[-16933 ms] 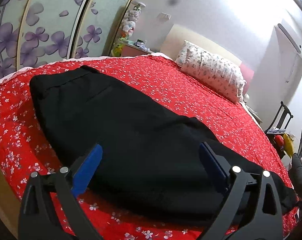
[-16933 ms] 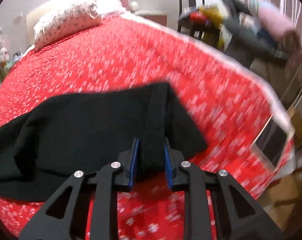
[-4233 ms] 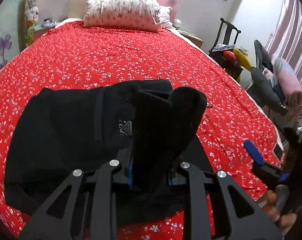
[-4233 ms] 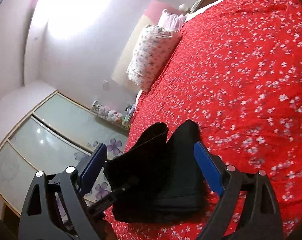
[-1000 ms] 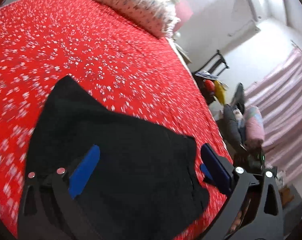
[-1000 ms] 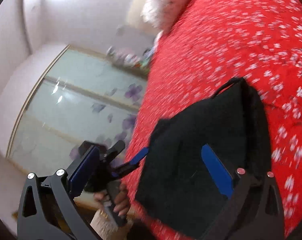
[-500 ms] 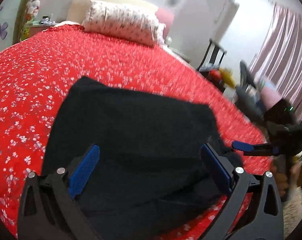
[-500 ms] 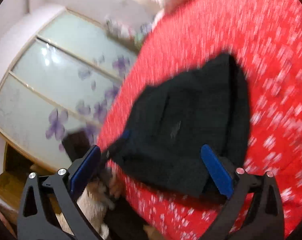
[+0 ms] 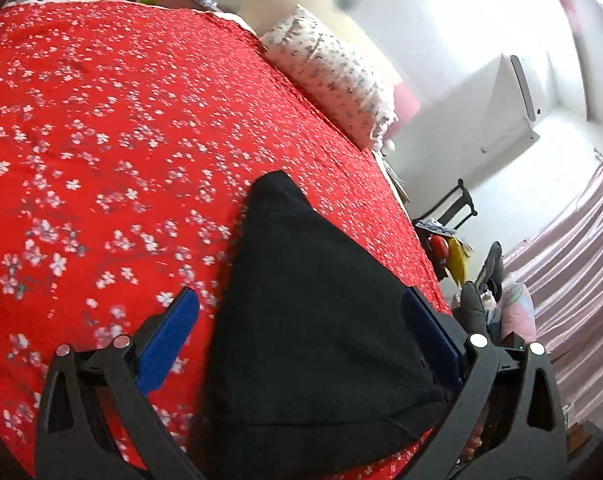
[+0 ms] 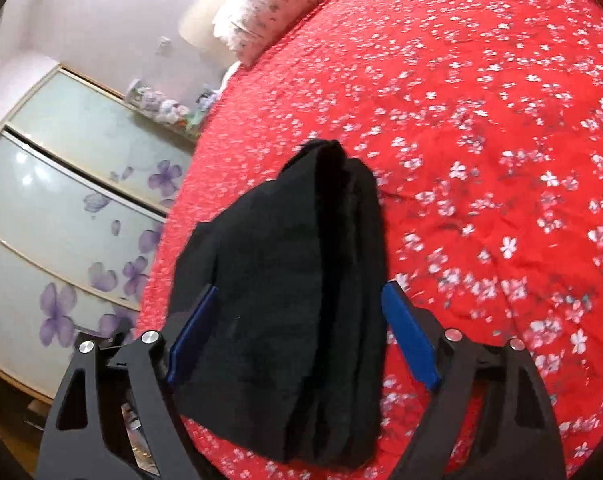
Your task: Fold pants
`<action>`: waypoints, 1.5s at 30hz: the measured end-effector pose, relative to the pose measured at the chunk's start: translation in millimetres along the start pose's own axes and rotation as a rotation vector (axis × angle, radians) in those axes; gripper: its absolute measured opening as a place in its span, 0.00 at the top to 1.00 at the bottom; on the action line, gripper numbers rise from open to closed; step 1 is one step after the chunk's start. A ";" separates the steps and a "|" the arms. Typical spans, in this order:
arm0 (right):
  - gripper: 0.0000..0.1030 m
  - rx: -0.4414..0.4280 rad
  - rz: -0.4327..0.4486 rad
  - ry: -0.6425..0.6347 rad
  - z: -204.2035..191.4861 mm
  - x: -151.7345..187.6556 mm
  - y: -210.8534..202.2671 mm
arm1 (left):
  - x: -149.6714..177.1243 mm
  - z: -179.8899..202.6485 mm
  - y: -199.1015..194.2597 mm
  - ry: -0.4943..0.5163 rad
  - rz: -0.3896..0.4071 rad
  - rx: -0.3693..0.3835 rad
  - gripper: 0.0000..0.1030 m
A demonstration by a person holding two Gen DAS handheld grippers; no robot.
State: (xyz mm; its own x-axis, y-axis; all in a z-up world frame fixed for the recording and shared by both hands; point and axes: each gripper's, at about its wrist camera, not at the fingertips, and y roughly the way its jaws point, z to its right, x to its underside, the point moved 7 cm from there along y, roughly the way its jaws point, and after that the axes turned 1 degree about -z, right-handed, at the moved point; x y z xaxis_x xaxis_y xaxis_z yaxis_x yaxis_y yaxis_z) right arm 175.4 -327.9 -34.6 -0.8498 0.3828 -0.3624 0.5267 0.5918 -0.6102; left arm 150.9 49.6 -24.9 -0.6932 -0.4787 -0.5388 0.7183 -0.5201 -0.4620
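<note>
Okay, both my grippers hang over the folded black fabric pants [image 9: 317, 320], which lie as a compact multi-layer bundle on the red bedspread with small white flowers [image 9: 101, 120], close to the near edge of the bed. My left gripper [image 9: 301, 336] has its blue-padded jaws spread wide apart, nothing between them but air; the pants sit below, filling the gap in the left wrist view. My right gripper [image 10: 301, 332] is likewise wide apart, jaws either side of the bundle without clamping it. In the right wrist view the pants [image 10: 293, 300] show stacked folded layers along their right edge, thick side toward the middle of the bed. A white floral pillow [image 9: 333, 76] rests at the head end of the bed. Sliding wardrobe doors with purple flower print [image 10: 73, 208] stand beside the bed's left side. Off the far right corner I see a dark wooden chair [image 9: 453, 208] and pink striped curtains [image 9: 573, 248].
</note>
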 end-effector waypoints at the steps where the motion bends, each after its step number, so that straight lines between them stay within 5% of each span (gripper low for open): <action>1: 0.17 0.017 -0.008 -0.007 -0.5 1.2 2.1 | -0.4 -0.9 -0.8 0.004 -0.001 -0.008 0.02; 13: 0.14 0.166 -0.059 -0.150 -9.4 14.0 24.2 | 10.9 8.9 10.1 0.098 -0.051 -0.069 0.02; 20: 0.11 0.169 -0.076 -0.194 -14.1 18.7 28.8 | 18.0 18.3 15.0 0.172 -0.067 -0.108 0.02; 29: 0.07 0.087 -0.070 -0.247 -33.3 23.2 28.2 | 26.7 30.6 21.0 0.313 -0.074 -0.174 0.02; 33: 0.07 0.000 -0.060 -0.177 -29.5 16.9 22.2 | 25.6 28.6 21.1 0.305 -0.074 -0.170 0.02; 37: 0.07 0.018 -0.081 -0.110 -15.3 13.6 31.9 | 24.8 25.8 21.7 0.281 -0.082 -0.160 0.02; 45: 0.07 -0.018 -0.030 -0.230 -46.0 17.2 20.0 | 26.3 26.5 22.9 0.310 -0.082 -0.185 0.02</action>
State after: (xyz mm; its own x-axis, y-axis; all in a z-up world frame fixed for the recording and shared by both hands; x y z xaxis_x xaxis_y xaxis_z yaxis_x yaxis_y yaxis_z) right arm 172.2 -276.8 -20.6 -0.8461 0.1942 -0.4963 0.4994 0.6142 -0.6110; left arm 147.6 6.4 -30.9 -0.7184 -0.1892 -0.6694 0.6794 -0.3977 -0.6167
